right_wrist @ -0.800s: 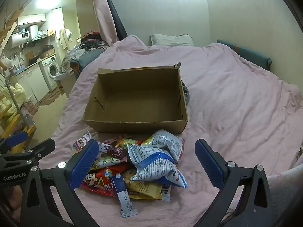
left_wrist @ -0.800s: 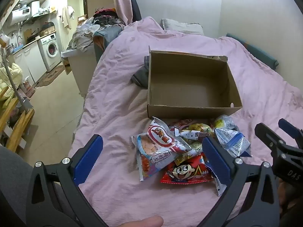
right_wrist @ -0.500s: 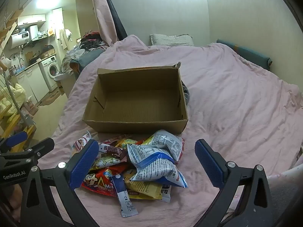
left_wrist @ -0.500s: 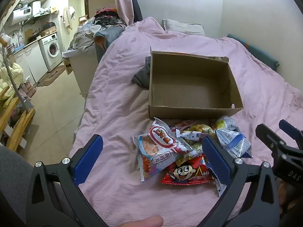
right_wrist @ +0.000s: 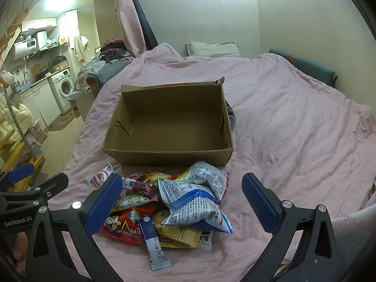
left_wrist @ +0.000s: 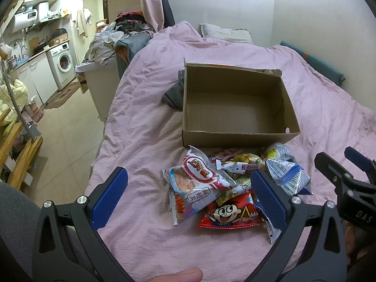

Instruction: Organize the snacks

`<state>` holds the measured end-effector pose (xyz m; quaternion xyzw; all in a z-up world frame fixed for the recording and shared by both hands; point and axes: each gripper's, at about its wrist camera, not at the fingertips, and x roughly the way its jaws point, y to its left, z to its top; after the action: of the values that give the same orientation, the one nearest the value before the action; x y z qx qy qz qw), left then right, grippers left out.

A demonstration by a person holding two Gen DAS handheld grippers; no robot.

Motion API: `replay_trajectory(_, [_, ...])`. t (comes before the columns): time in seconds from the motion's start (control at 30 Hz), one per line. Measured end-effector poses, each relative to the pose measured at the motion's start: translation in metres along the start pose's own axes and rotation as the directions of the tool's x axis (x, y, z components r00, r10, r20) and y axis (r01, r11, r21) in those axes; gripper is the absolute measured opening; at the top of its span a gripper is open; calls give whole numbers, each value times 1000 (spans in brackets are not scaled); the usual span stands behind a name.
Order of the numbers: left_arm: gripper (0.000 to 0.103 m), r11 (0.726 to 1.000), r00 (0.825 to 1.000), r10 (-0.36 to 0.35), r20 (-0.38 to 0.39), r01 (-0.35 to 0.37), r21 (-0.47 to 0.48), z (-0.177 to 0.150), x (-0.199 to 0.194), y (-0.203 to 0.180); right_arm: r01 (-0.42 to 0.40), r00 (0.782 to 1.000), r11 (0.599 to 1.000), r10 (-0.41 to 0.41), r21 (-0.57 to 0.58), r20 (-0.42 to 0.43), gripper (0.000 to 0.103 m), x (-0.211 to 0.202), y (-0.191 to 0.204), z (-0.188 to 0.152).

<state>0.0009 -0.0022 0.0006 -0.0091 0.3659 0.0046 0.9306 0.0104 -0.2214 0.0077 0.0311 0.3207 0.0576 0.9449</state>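
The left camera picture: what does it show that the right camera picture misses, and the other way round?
Only the left view shows the front of the shrimp chip packet, and a grey garment lying plainly beside the box. Only the right view shows the long blue-and-white sachet and the yellow packet at the pile's near edge. Both show the empty cardboard box on the pink bedspread, the red cartoon-face packet, and an open tool.

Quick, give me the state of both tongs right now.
Left tongs: open, holding nothing, above the snack pile.
Right tongs: open, holding nothing, above the same pile.
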Motion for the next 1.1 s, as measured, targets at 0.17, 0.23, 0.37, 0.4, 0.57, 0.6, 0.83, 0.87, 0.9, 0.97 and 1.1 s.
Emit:
replay_trajectory(0.17, [103,1000,1000,-3,2,3,3,1,-2,-1,1,1000,1000,-1,0,1,103,0,0,0])
replay_trajectory(0.23, [103,1000,1000,0,3,0,2,1,-2,0,1,1000,1000,-1,0,0,103,0,0,0])
replay_trajectory(0.37, [103,1000,1000,-1,2,1,3,1,-2,-1,3,1000,1000,-3,0,1,103,1,1,0])
replay_trajectory(0.4, [103,1000,1000,-1,2,1,3,1,-2,-1,3,1000,1000,-3,-1,0,103,1,1,0])
replay_trajectory(0.57, [103,1000,1000,-1,2,1,3,1,-2,-1,3,1000,1000,-3,-1,0,103,1,1,0])
replay_trajectory(0.6, [103,1000,1000,-1,3,1,3,1,-2,-1,3,1000,1000,-3,-1,0,103,1,1,0])
replay_trajectory(0.83, [103,1000,1000,-1,4,1,3,1,-2,-1,3,1000,1000,-3,-1,0,103,0,1,0])
replay_trajectory(0.87, [103,1000,1000,-1,4,1,3,1,-2,-1,3,1000,1000,-3,-1,0,103,1,1,0])
replay_trajectory(0.9, [103,1000,1000,0,5,0,3,1,-2,-1,2,1000,1000,-2,0,0,103,1,1,0])
replay_trajectory(0.97, [103,1000,1000,0,5,0,5,1,-2,-1,3,1000,1000,-3,-1,0,103,1,1,-1])
replay_trajectory(1.1, [103,1000,1000,0,3,0,3,1,-3,-2,6,1000,1000,-6,-4,0,103,1,2,-1])
